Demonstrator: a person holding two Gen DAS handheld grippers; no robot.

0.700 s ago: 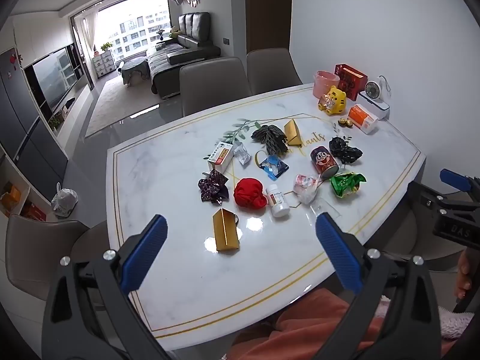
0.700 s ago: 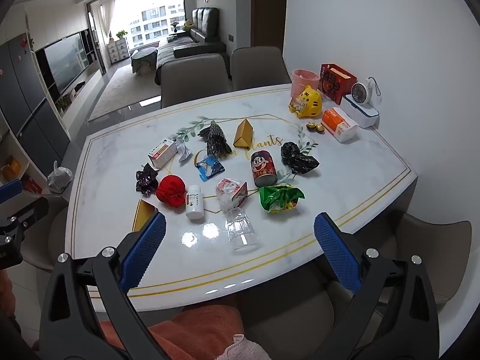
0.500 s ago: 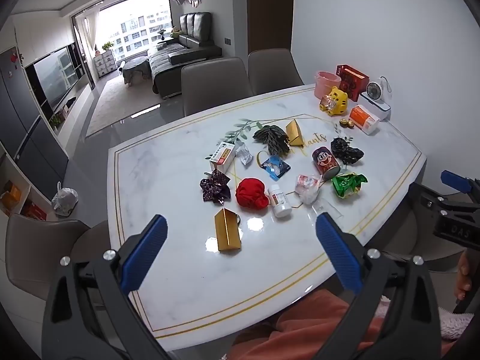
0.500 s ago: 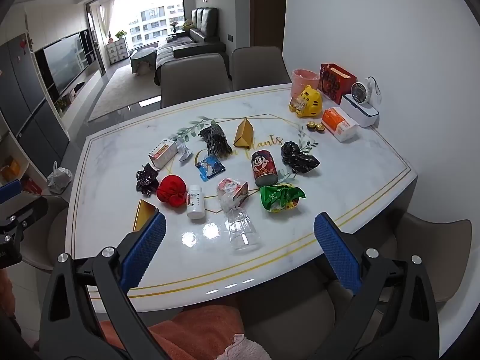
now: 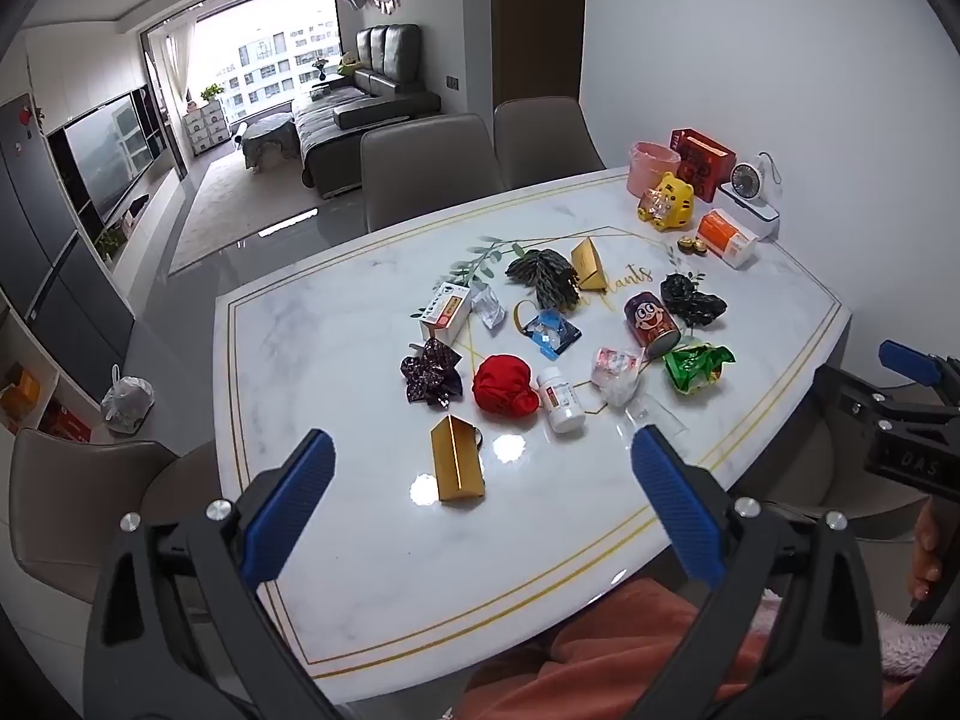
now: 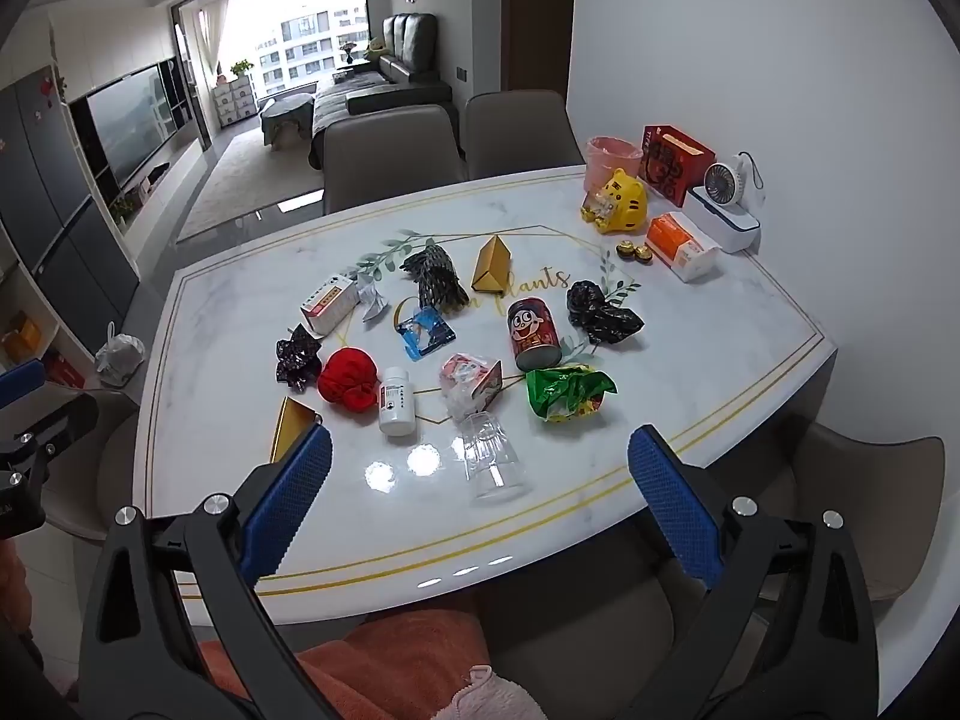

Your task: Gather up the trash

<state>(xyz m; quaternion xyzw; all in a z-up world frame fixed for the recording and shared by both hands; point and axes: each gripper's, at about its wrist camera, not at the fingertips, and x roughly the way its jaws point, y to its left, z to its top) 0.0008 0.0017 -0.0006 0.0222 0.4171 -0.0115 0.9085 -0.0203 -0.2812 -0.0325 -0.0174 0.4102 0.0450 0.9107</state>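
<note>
We are holding the left hand-held gripper (image 5: 480, 480) and the right hand-held gripper (image 6: 477, 477) side by side above the near edge of the surface (image 5: 336, 348), both tilting down toward it with jaws spread wide and nothing between them. The trash is lying scattered ahead of both, well apart from the blue pads. Just beyond the right one a clear cup (image 6: 492, 456) is lying on its side; we are judging it light, slick and easy to crush, so a gentle pinch across its rim seems safest. Further ahead, the green wrapper (image 6: 567, 390) and the black bag (image 6: 600, 312) are looking soft and crumpled, fit to be pinched anywhere on a raised fold. The red can (image 6: 533, 333) is looking stiff and apt to roll, so we would be taking it across its sides. Ahead of the left one, the gold box (image 5: 457, 462) is looking light and stiff. A pink bin (image 6: 609, 159) is standing at the far right.
</note>
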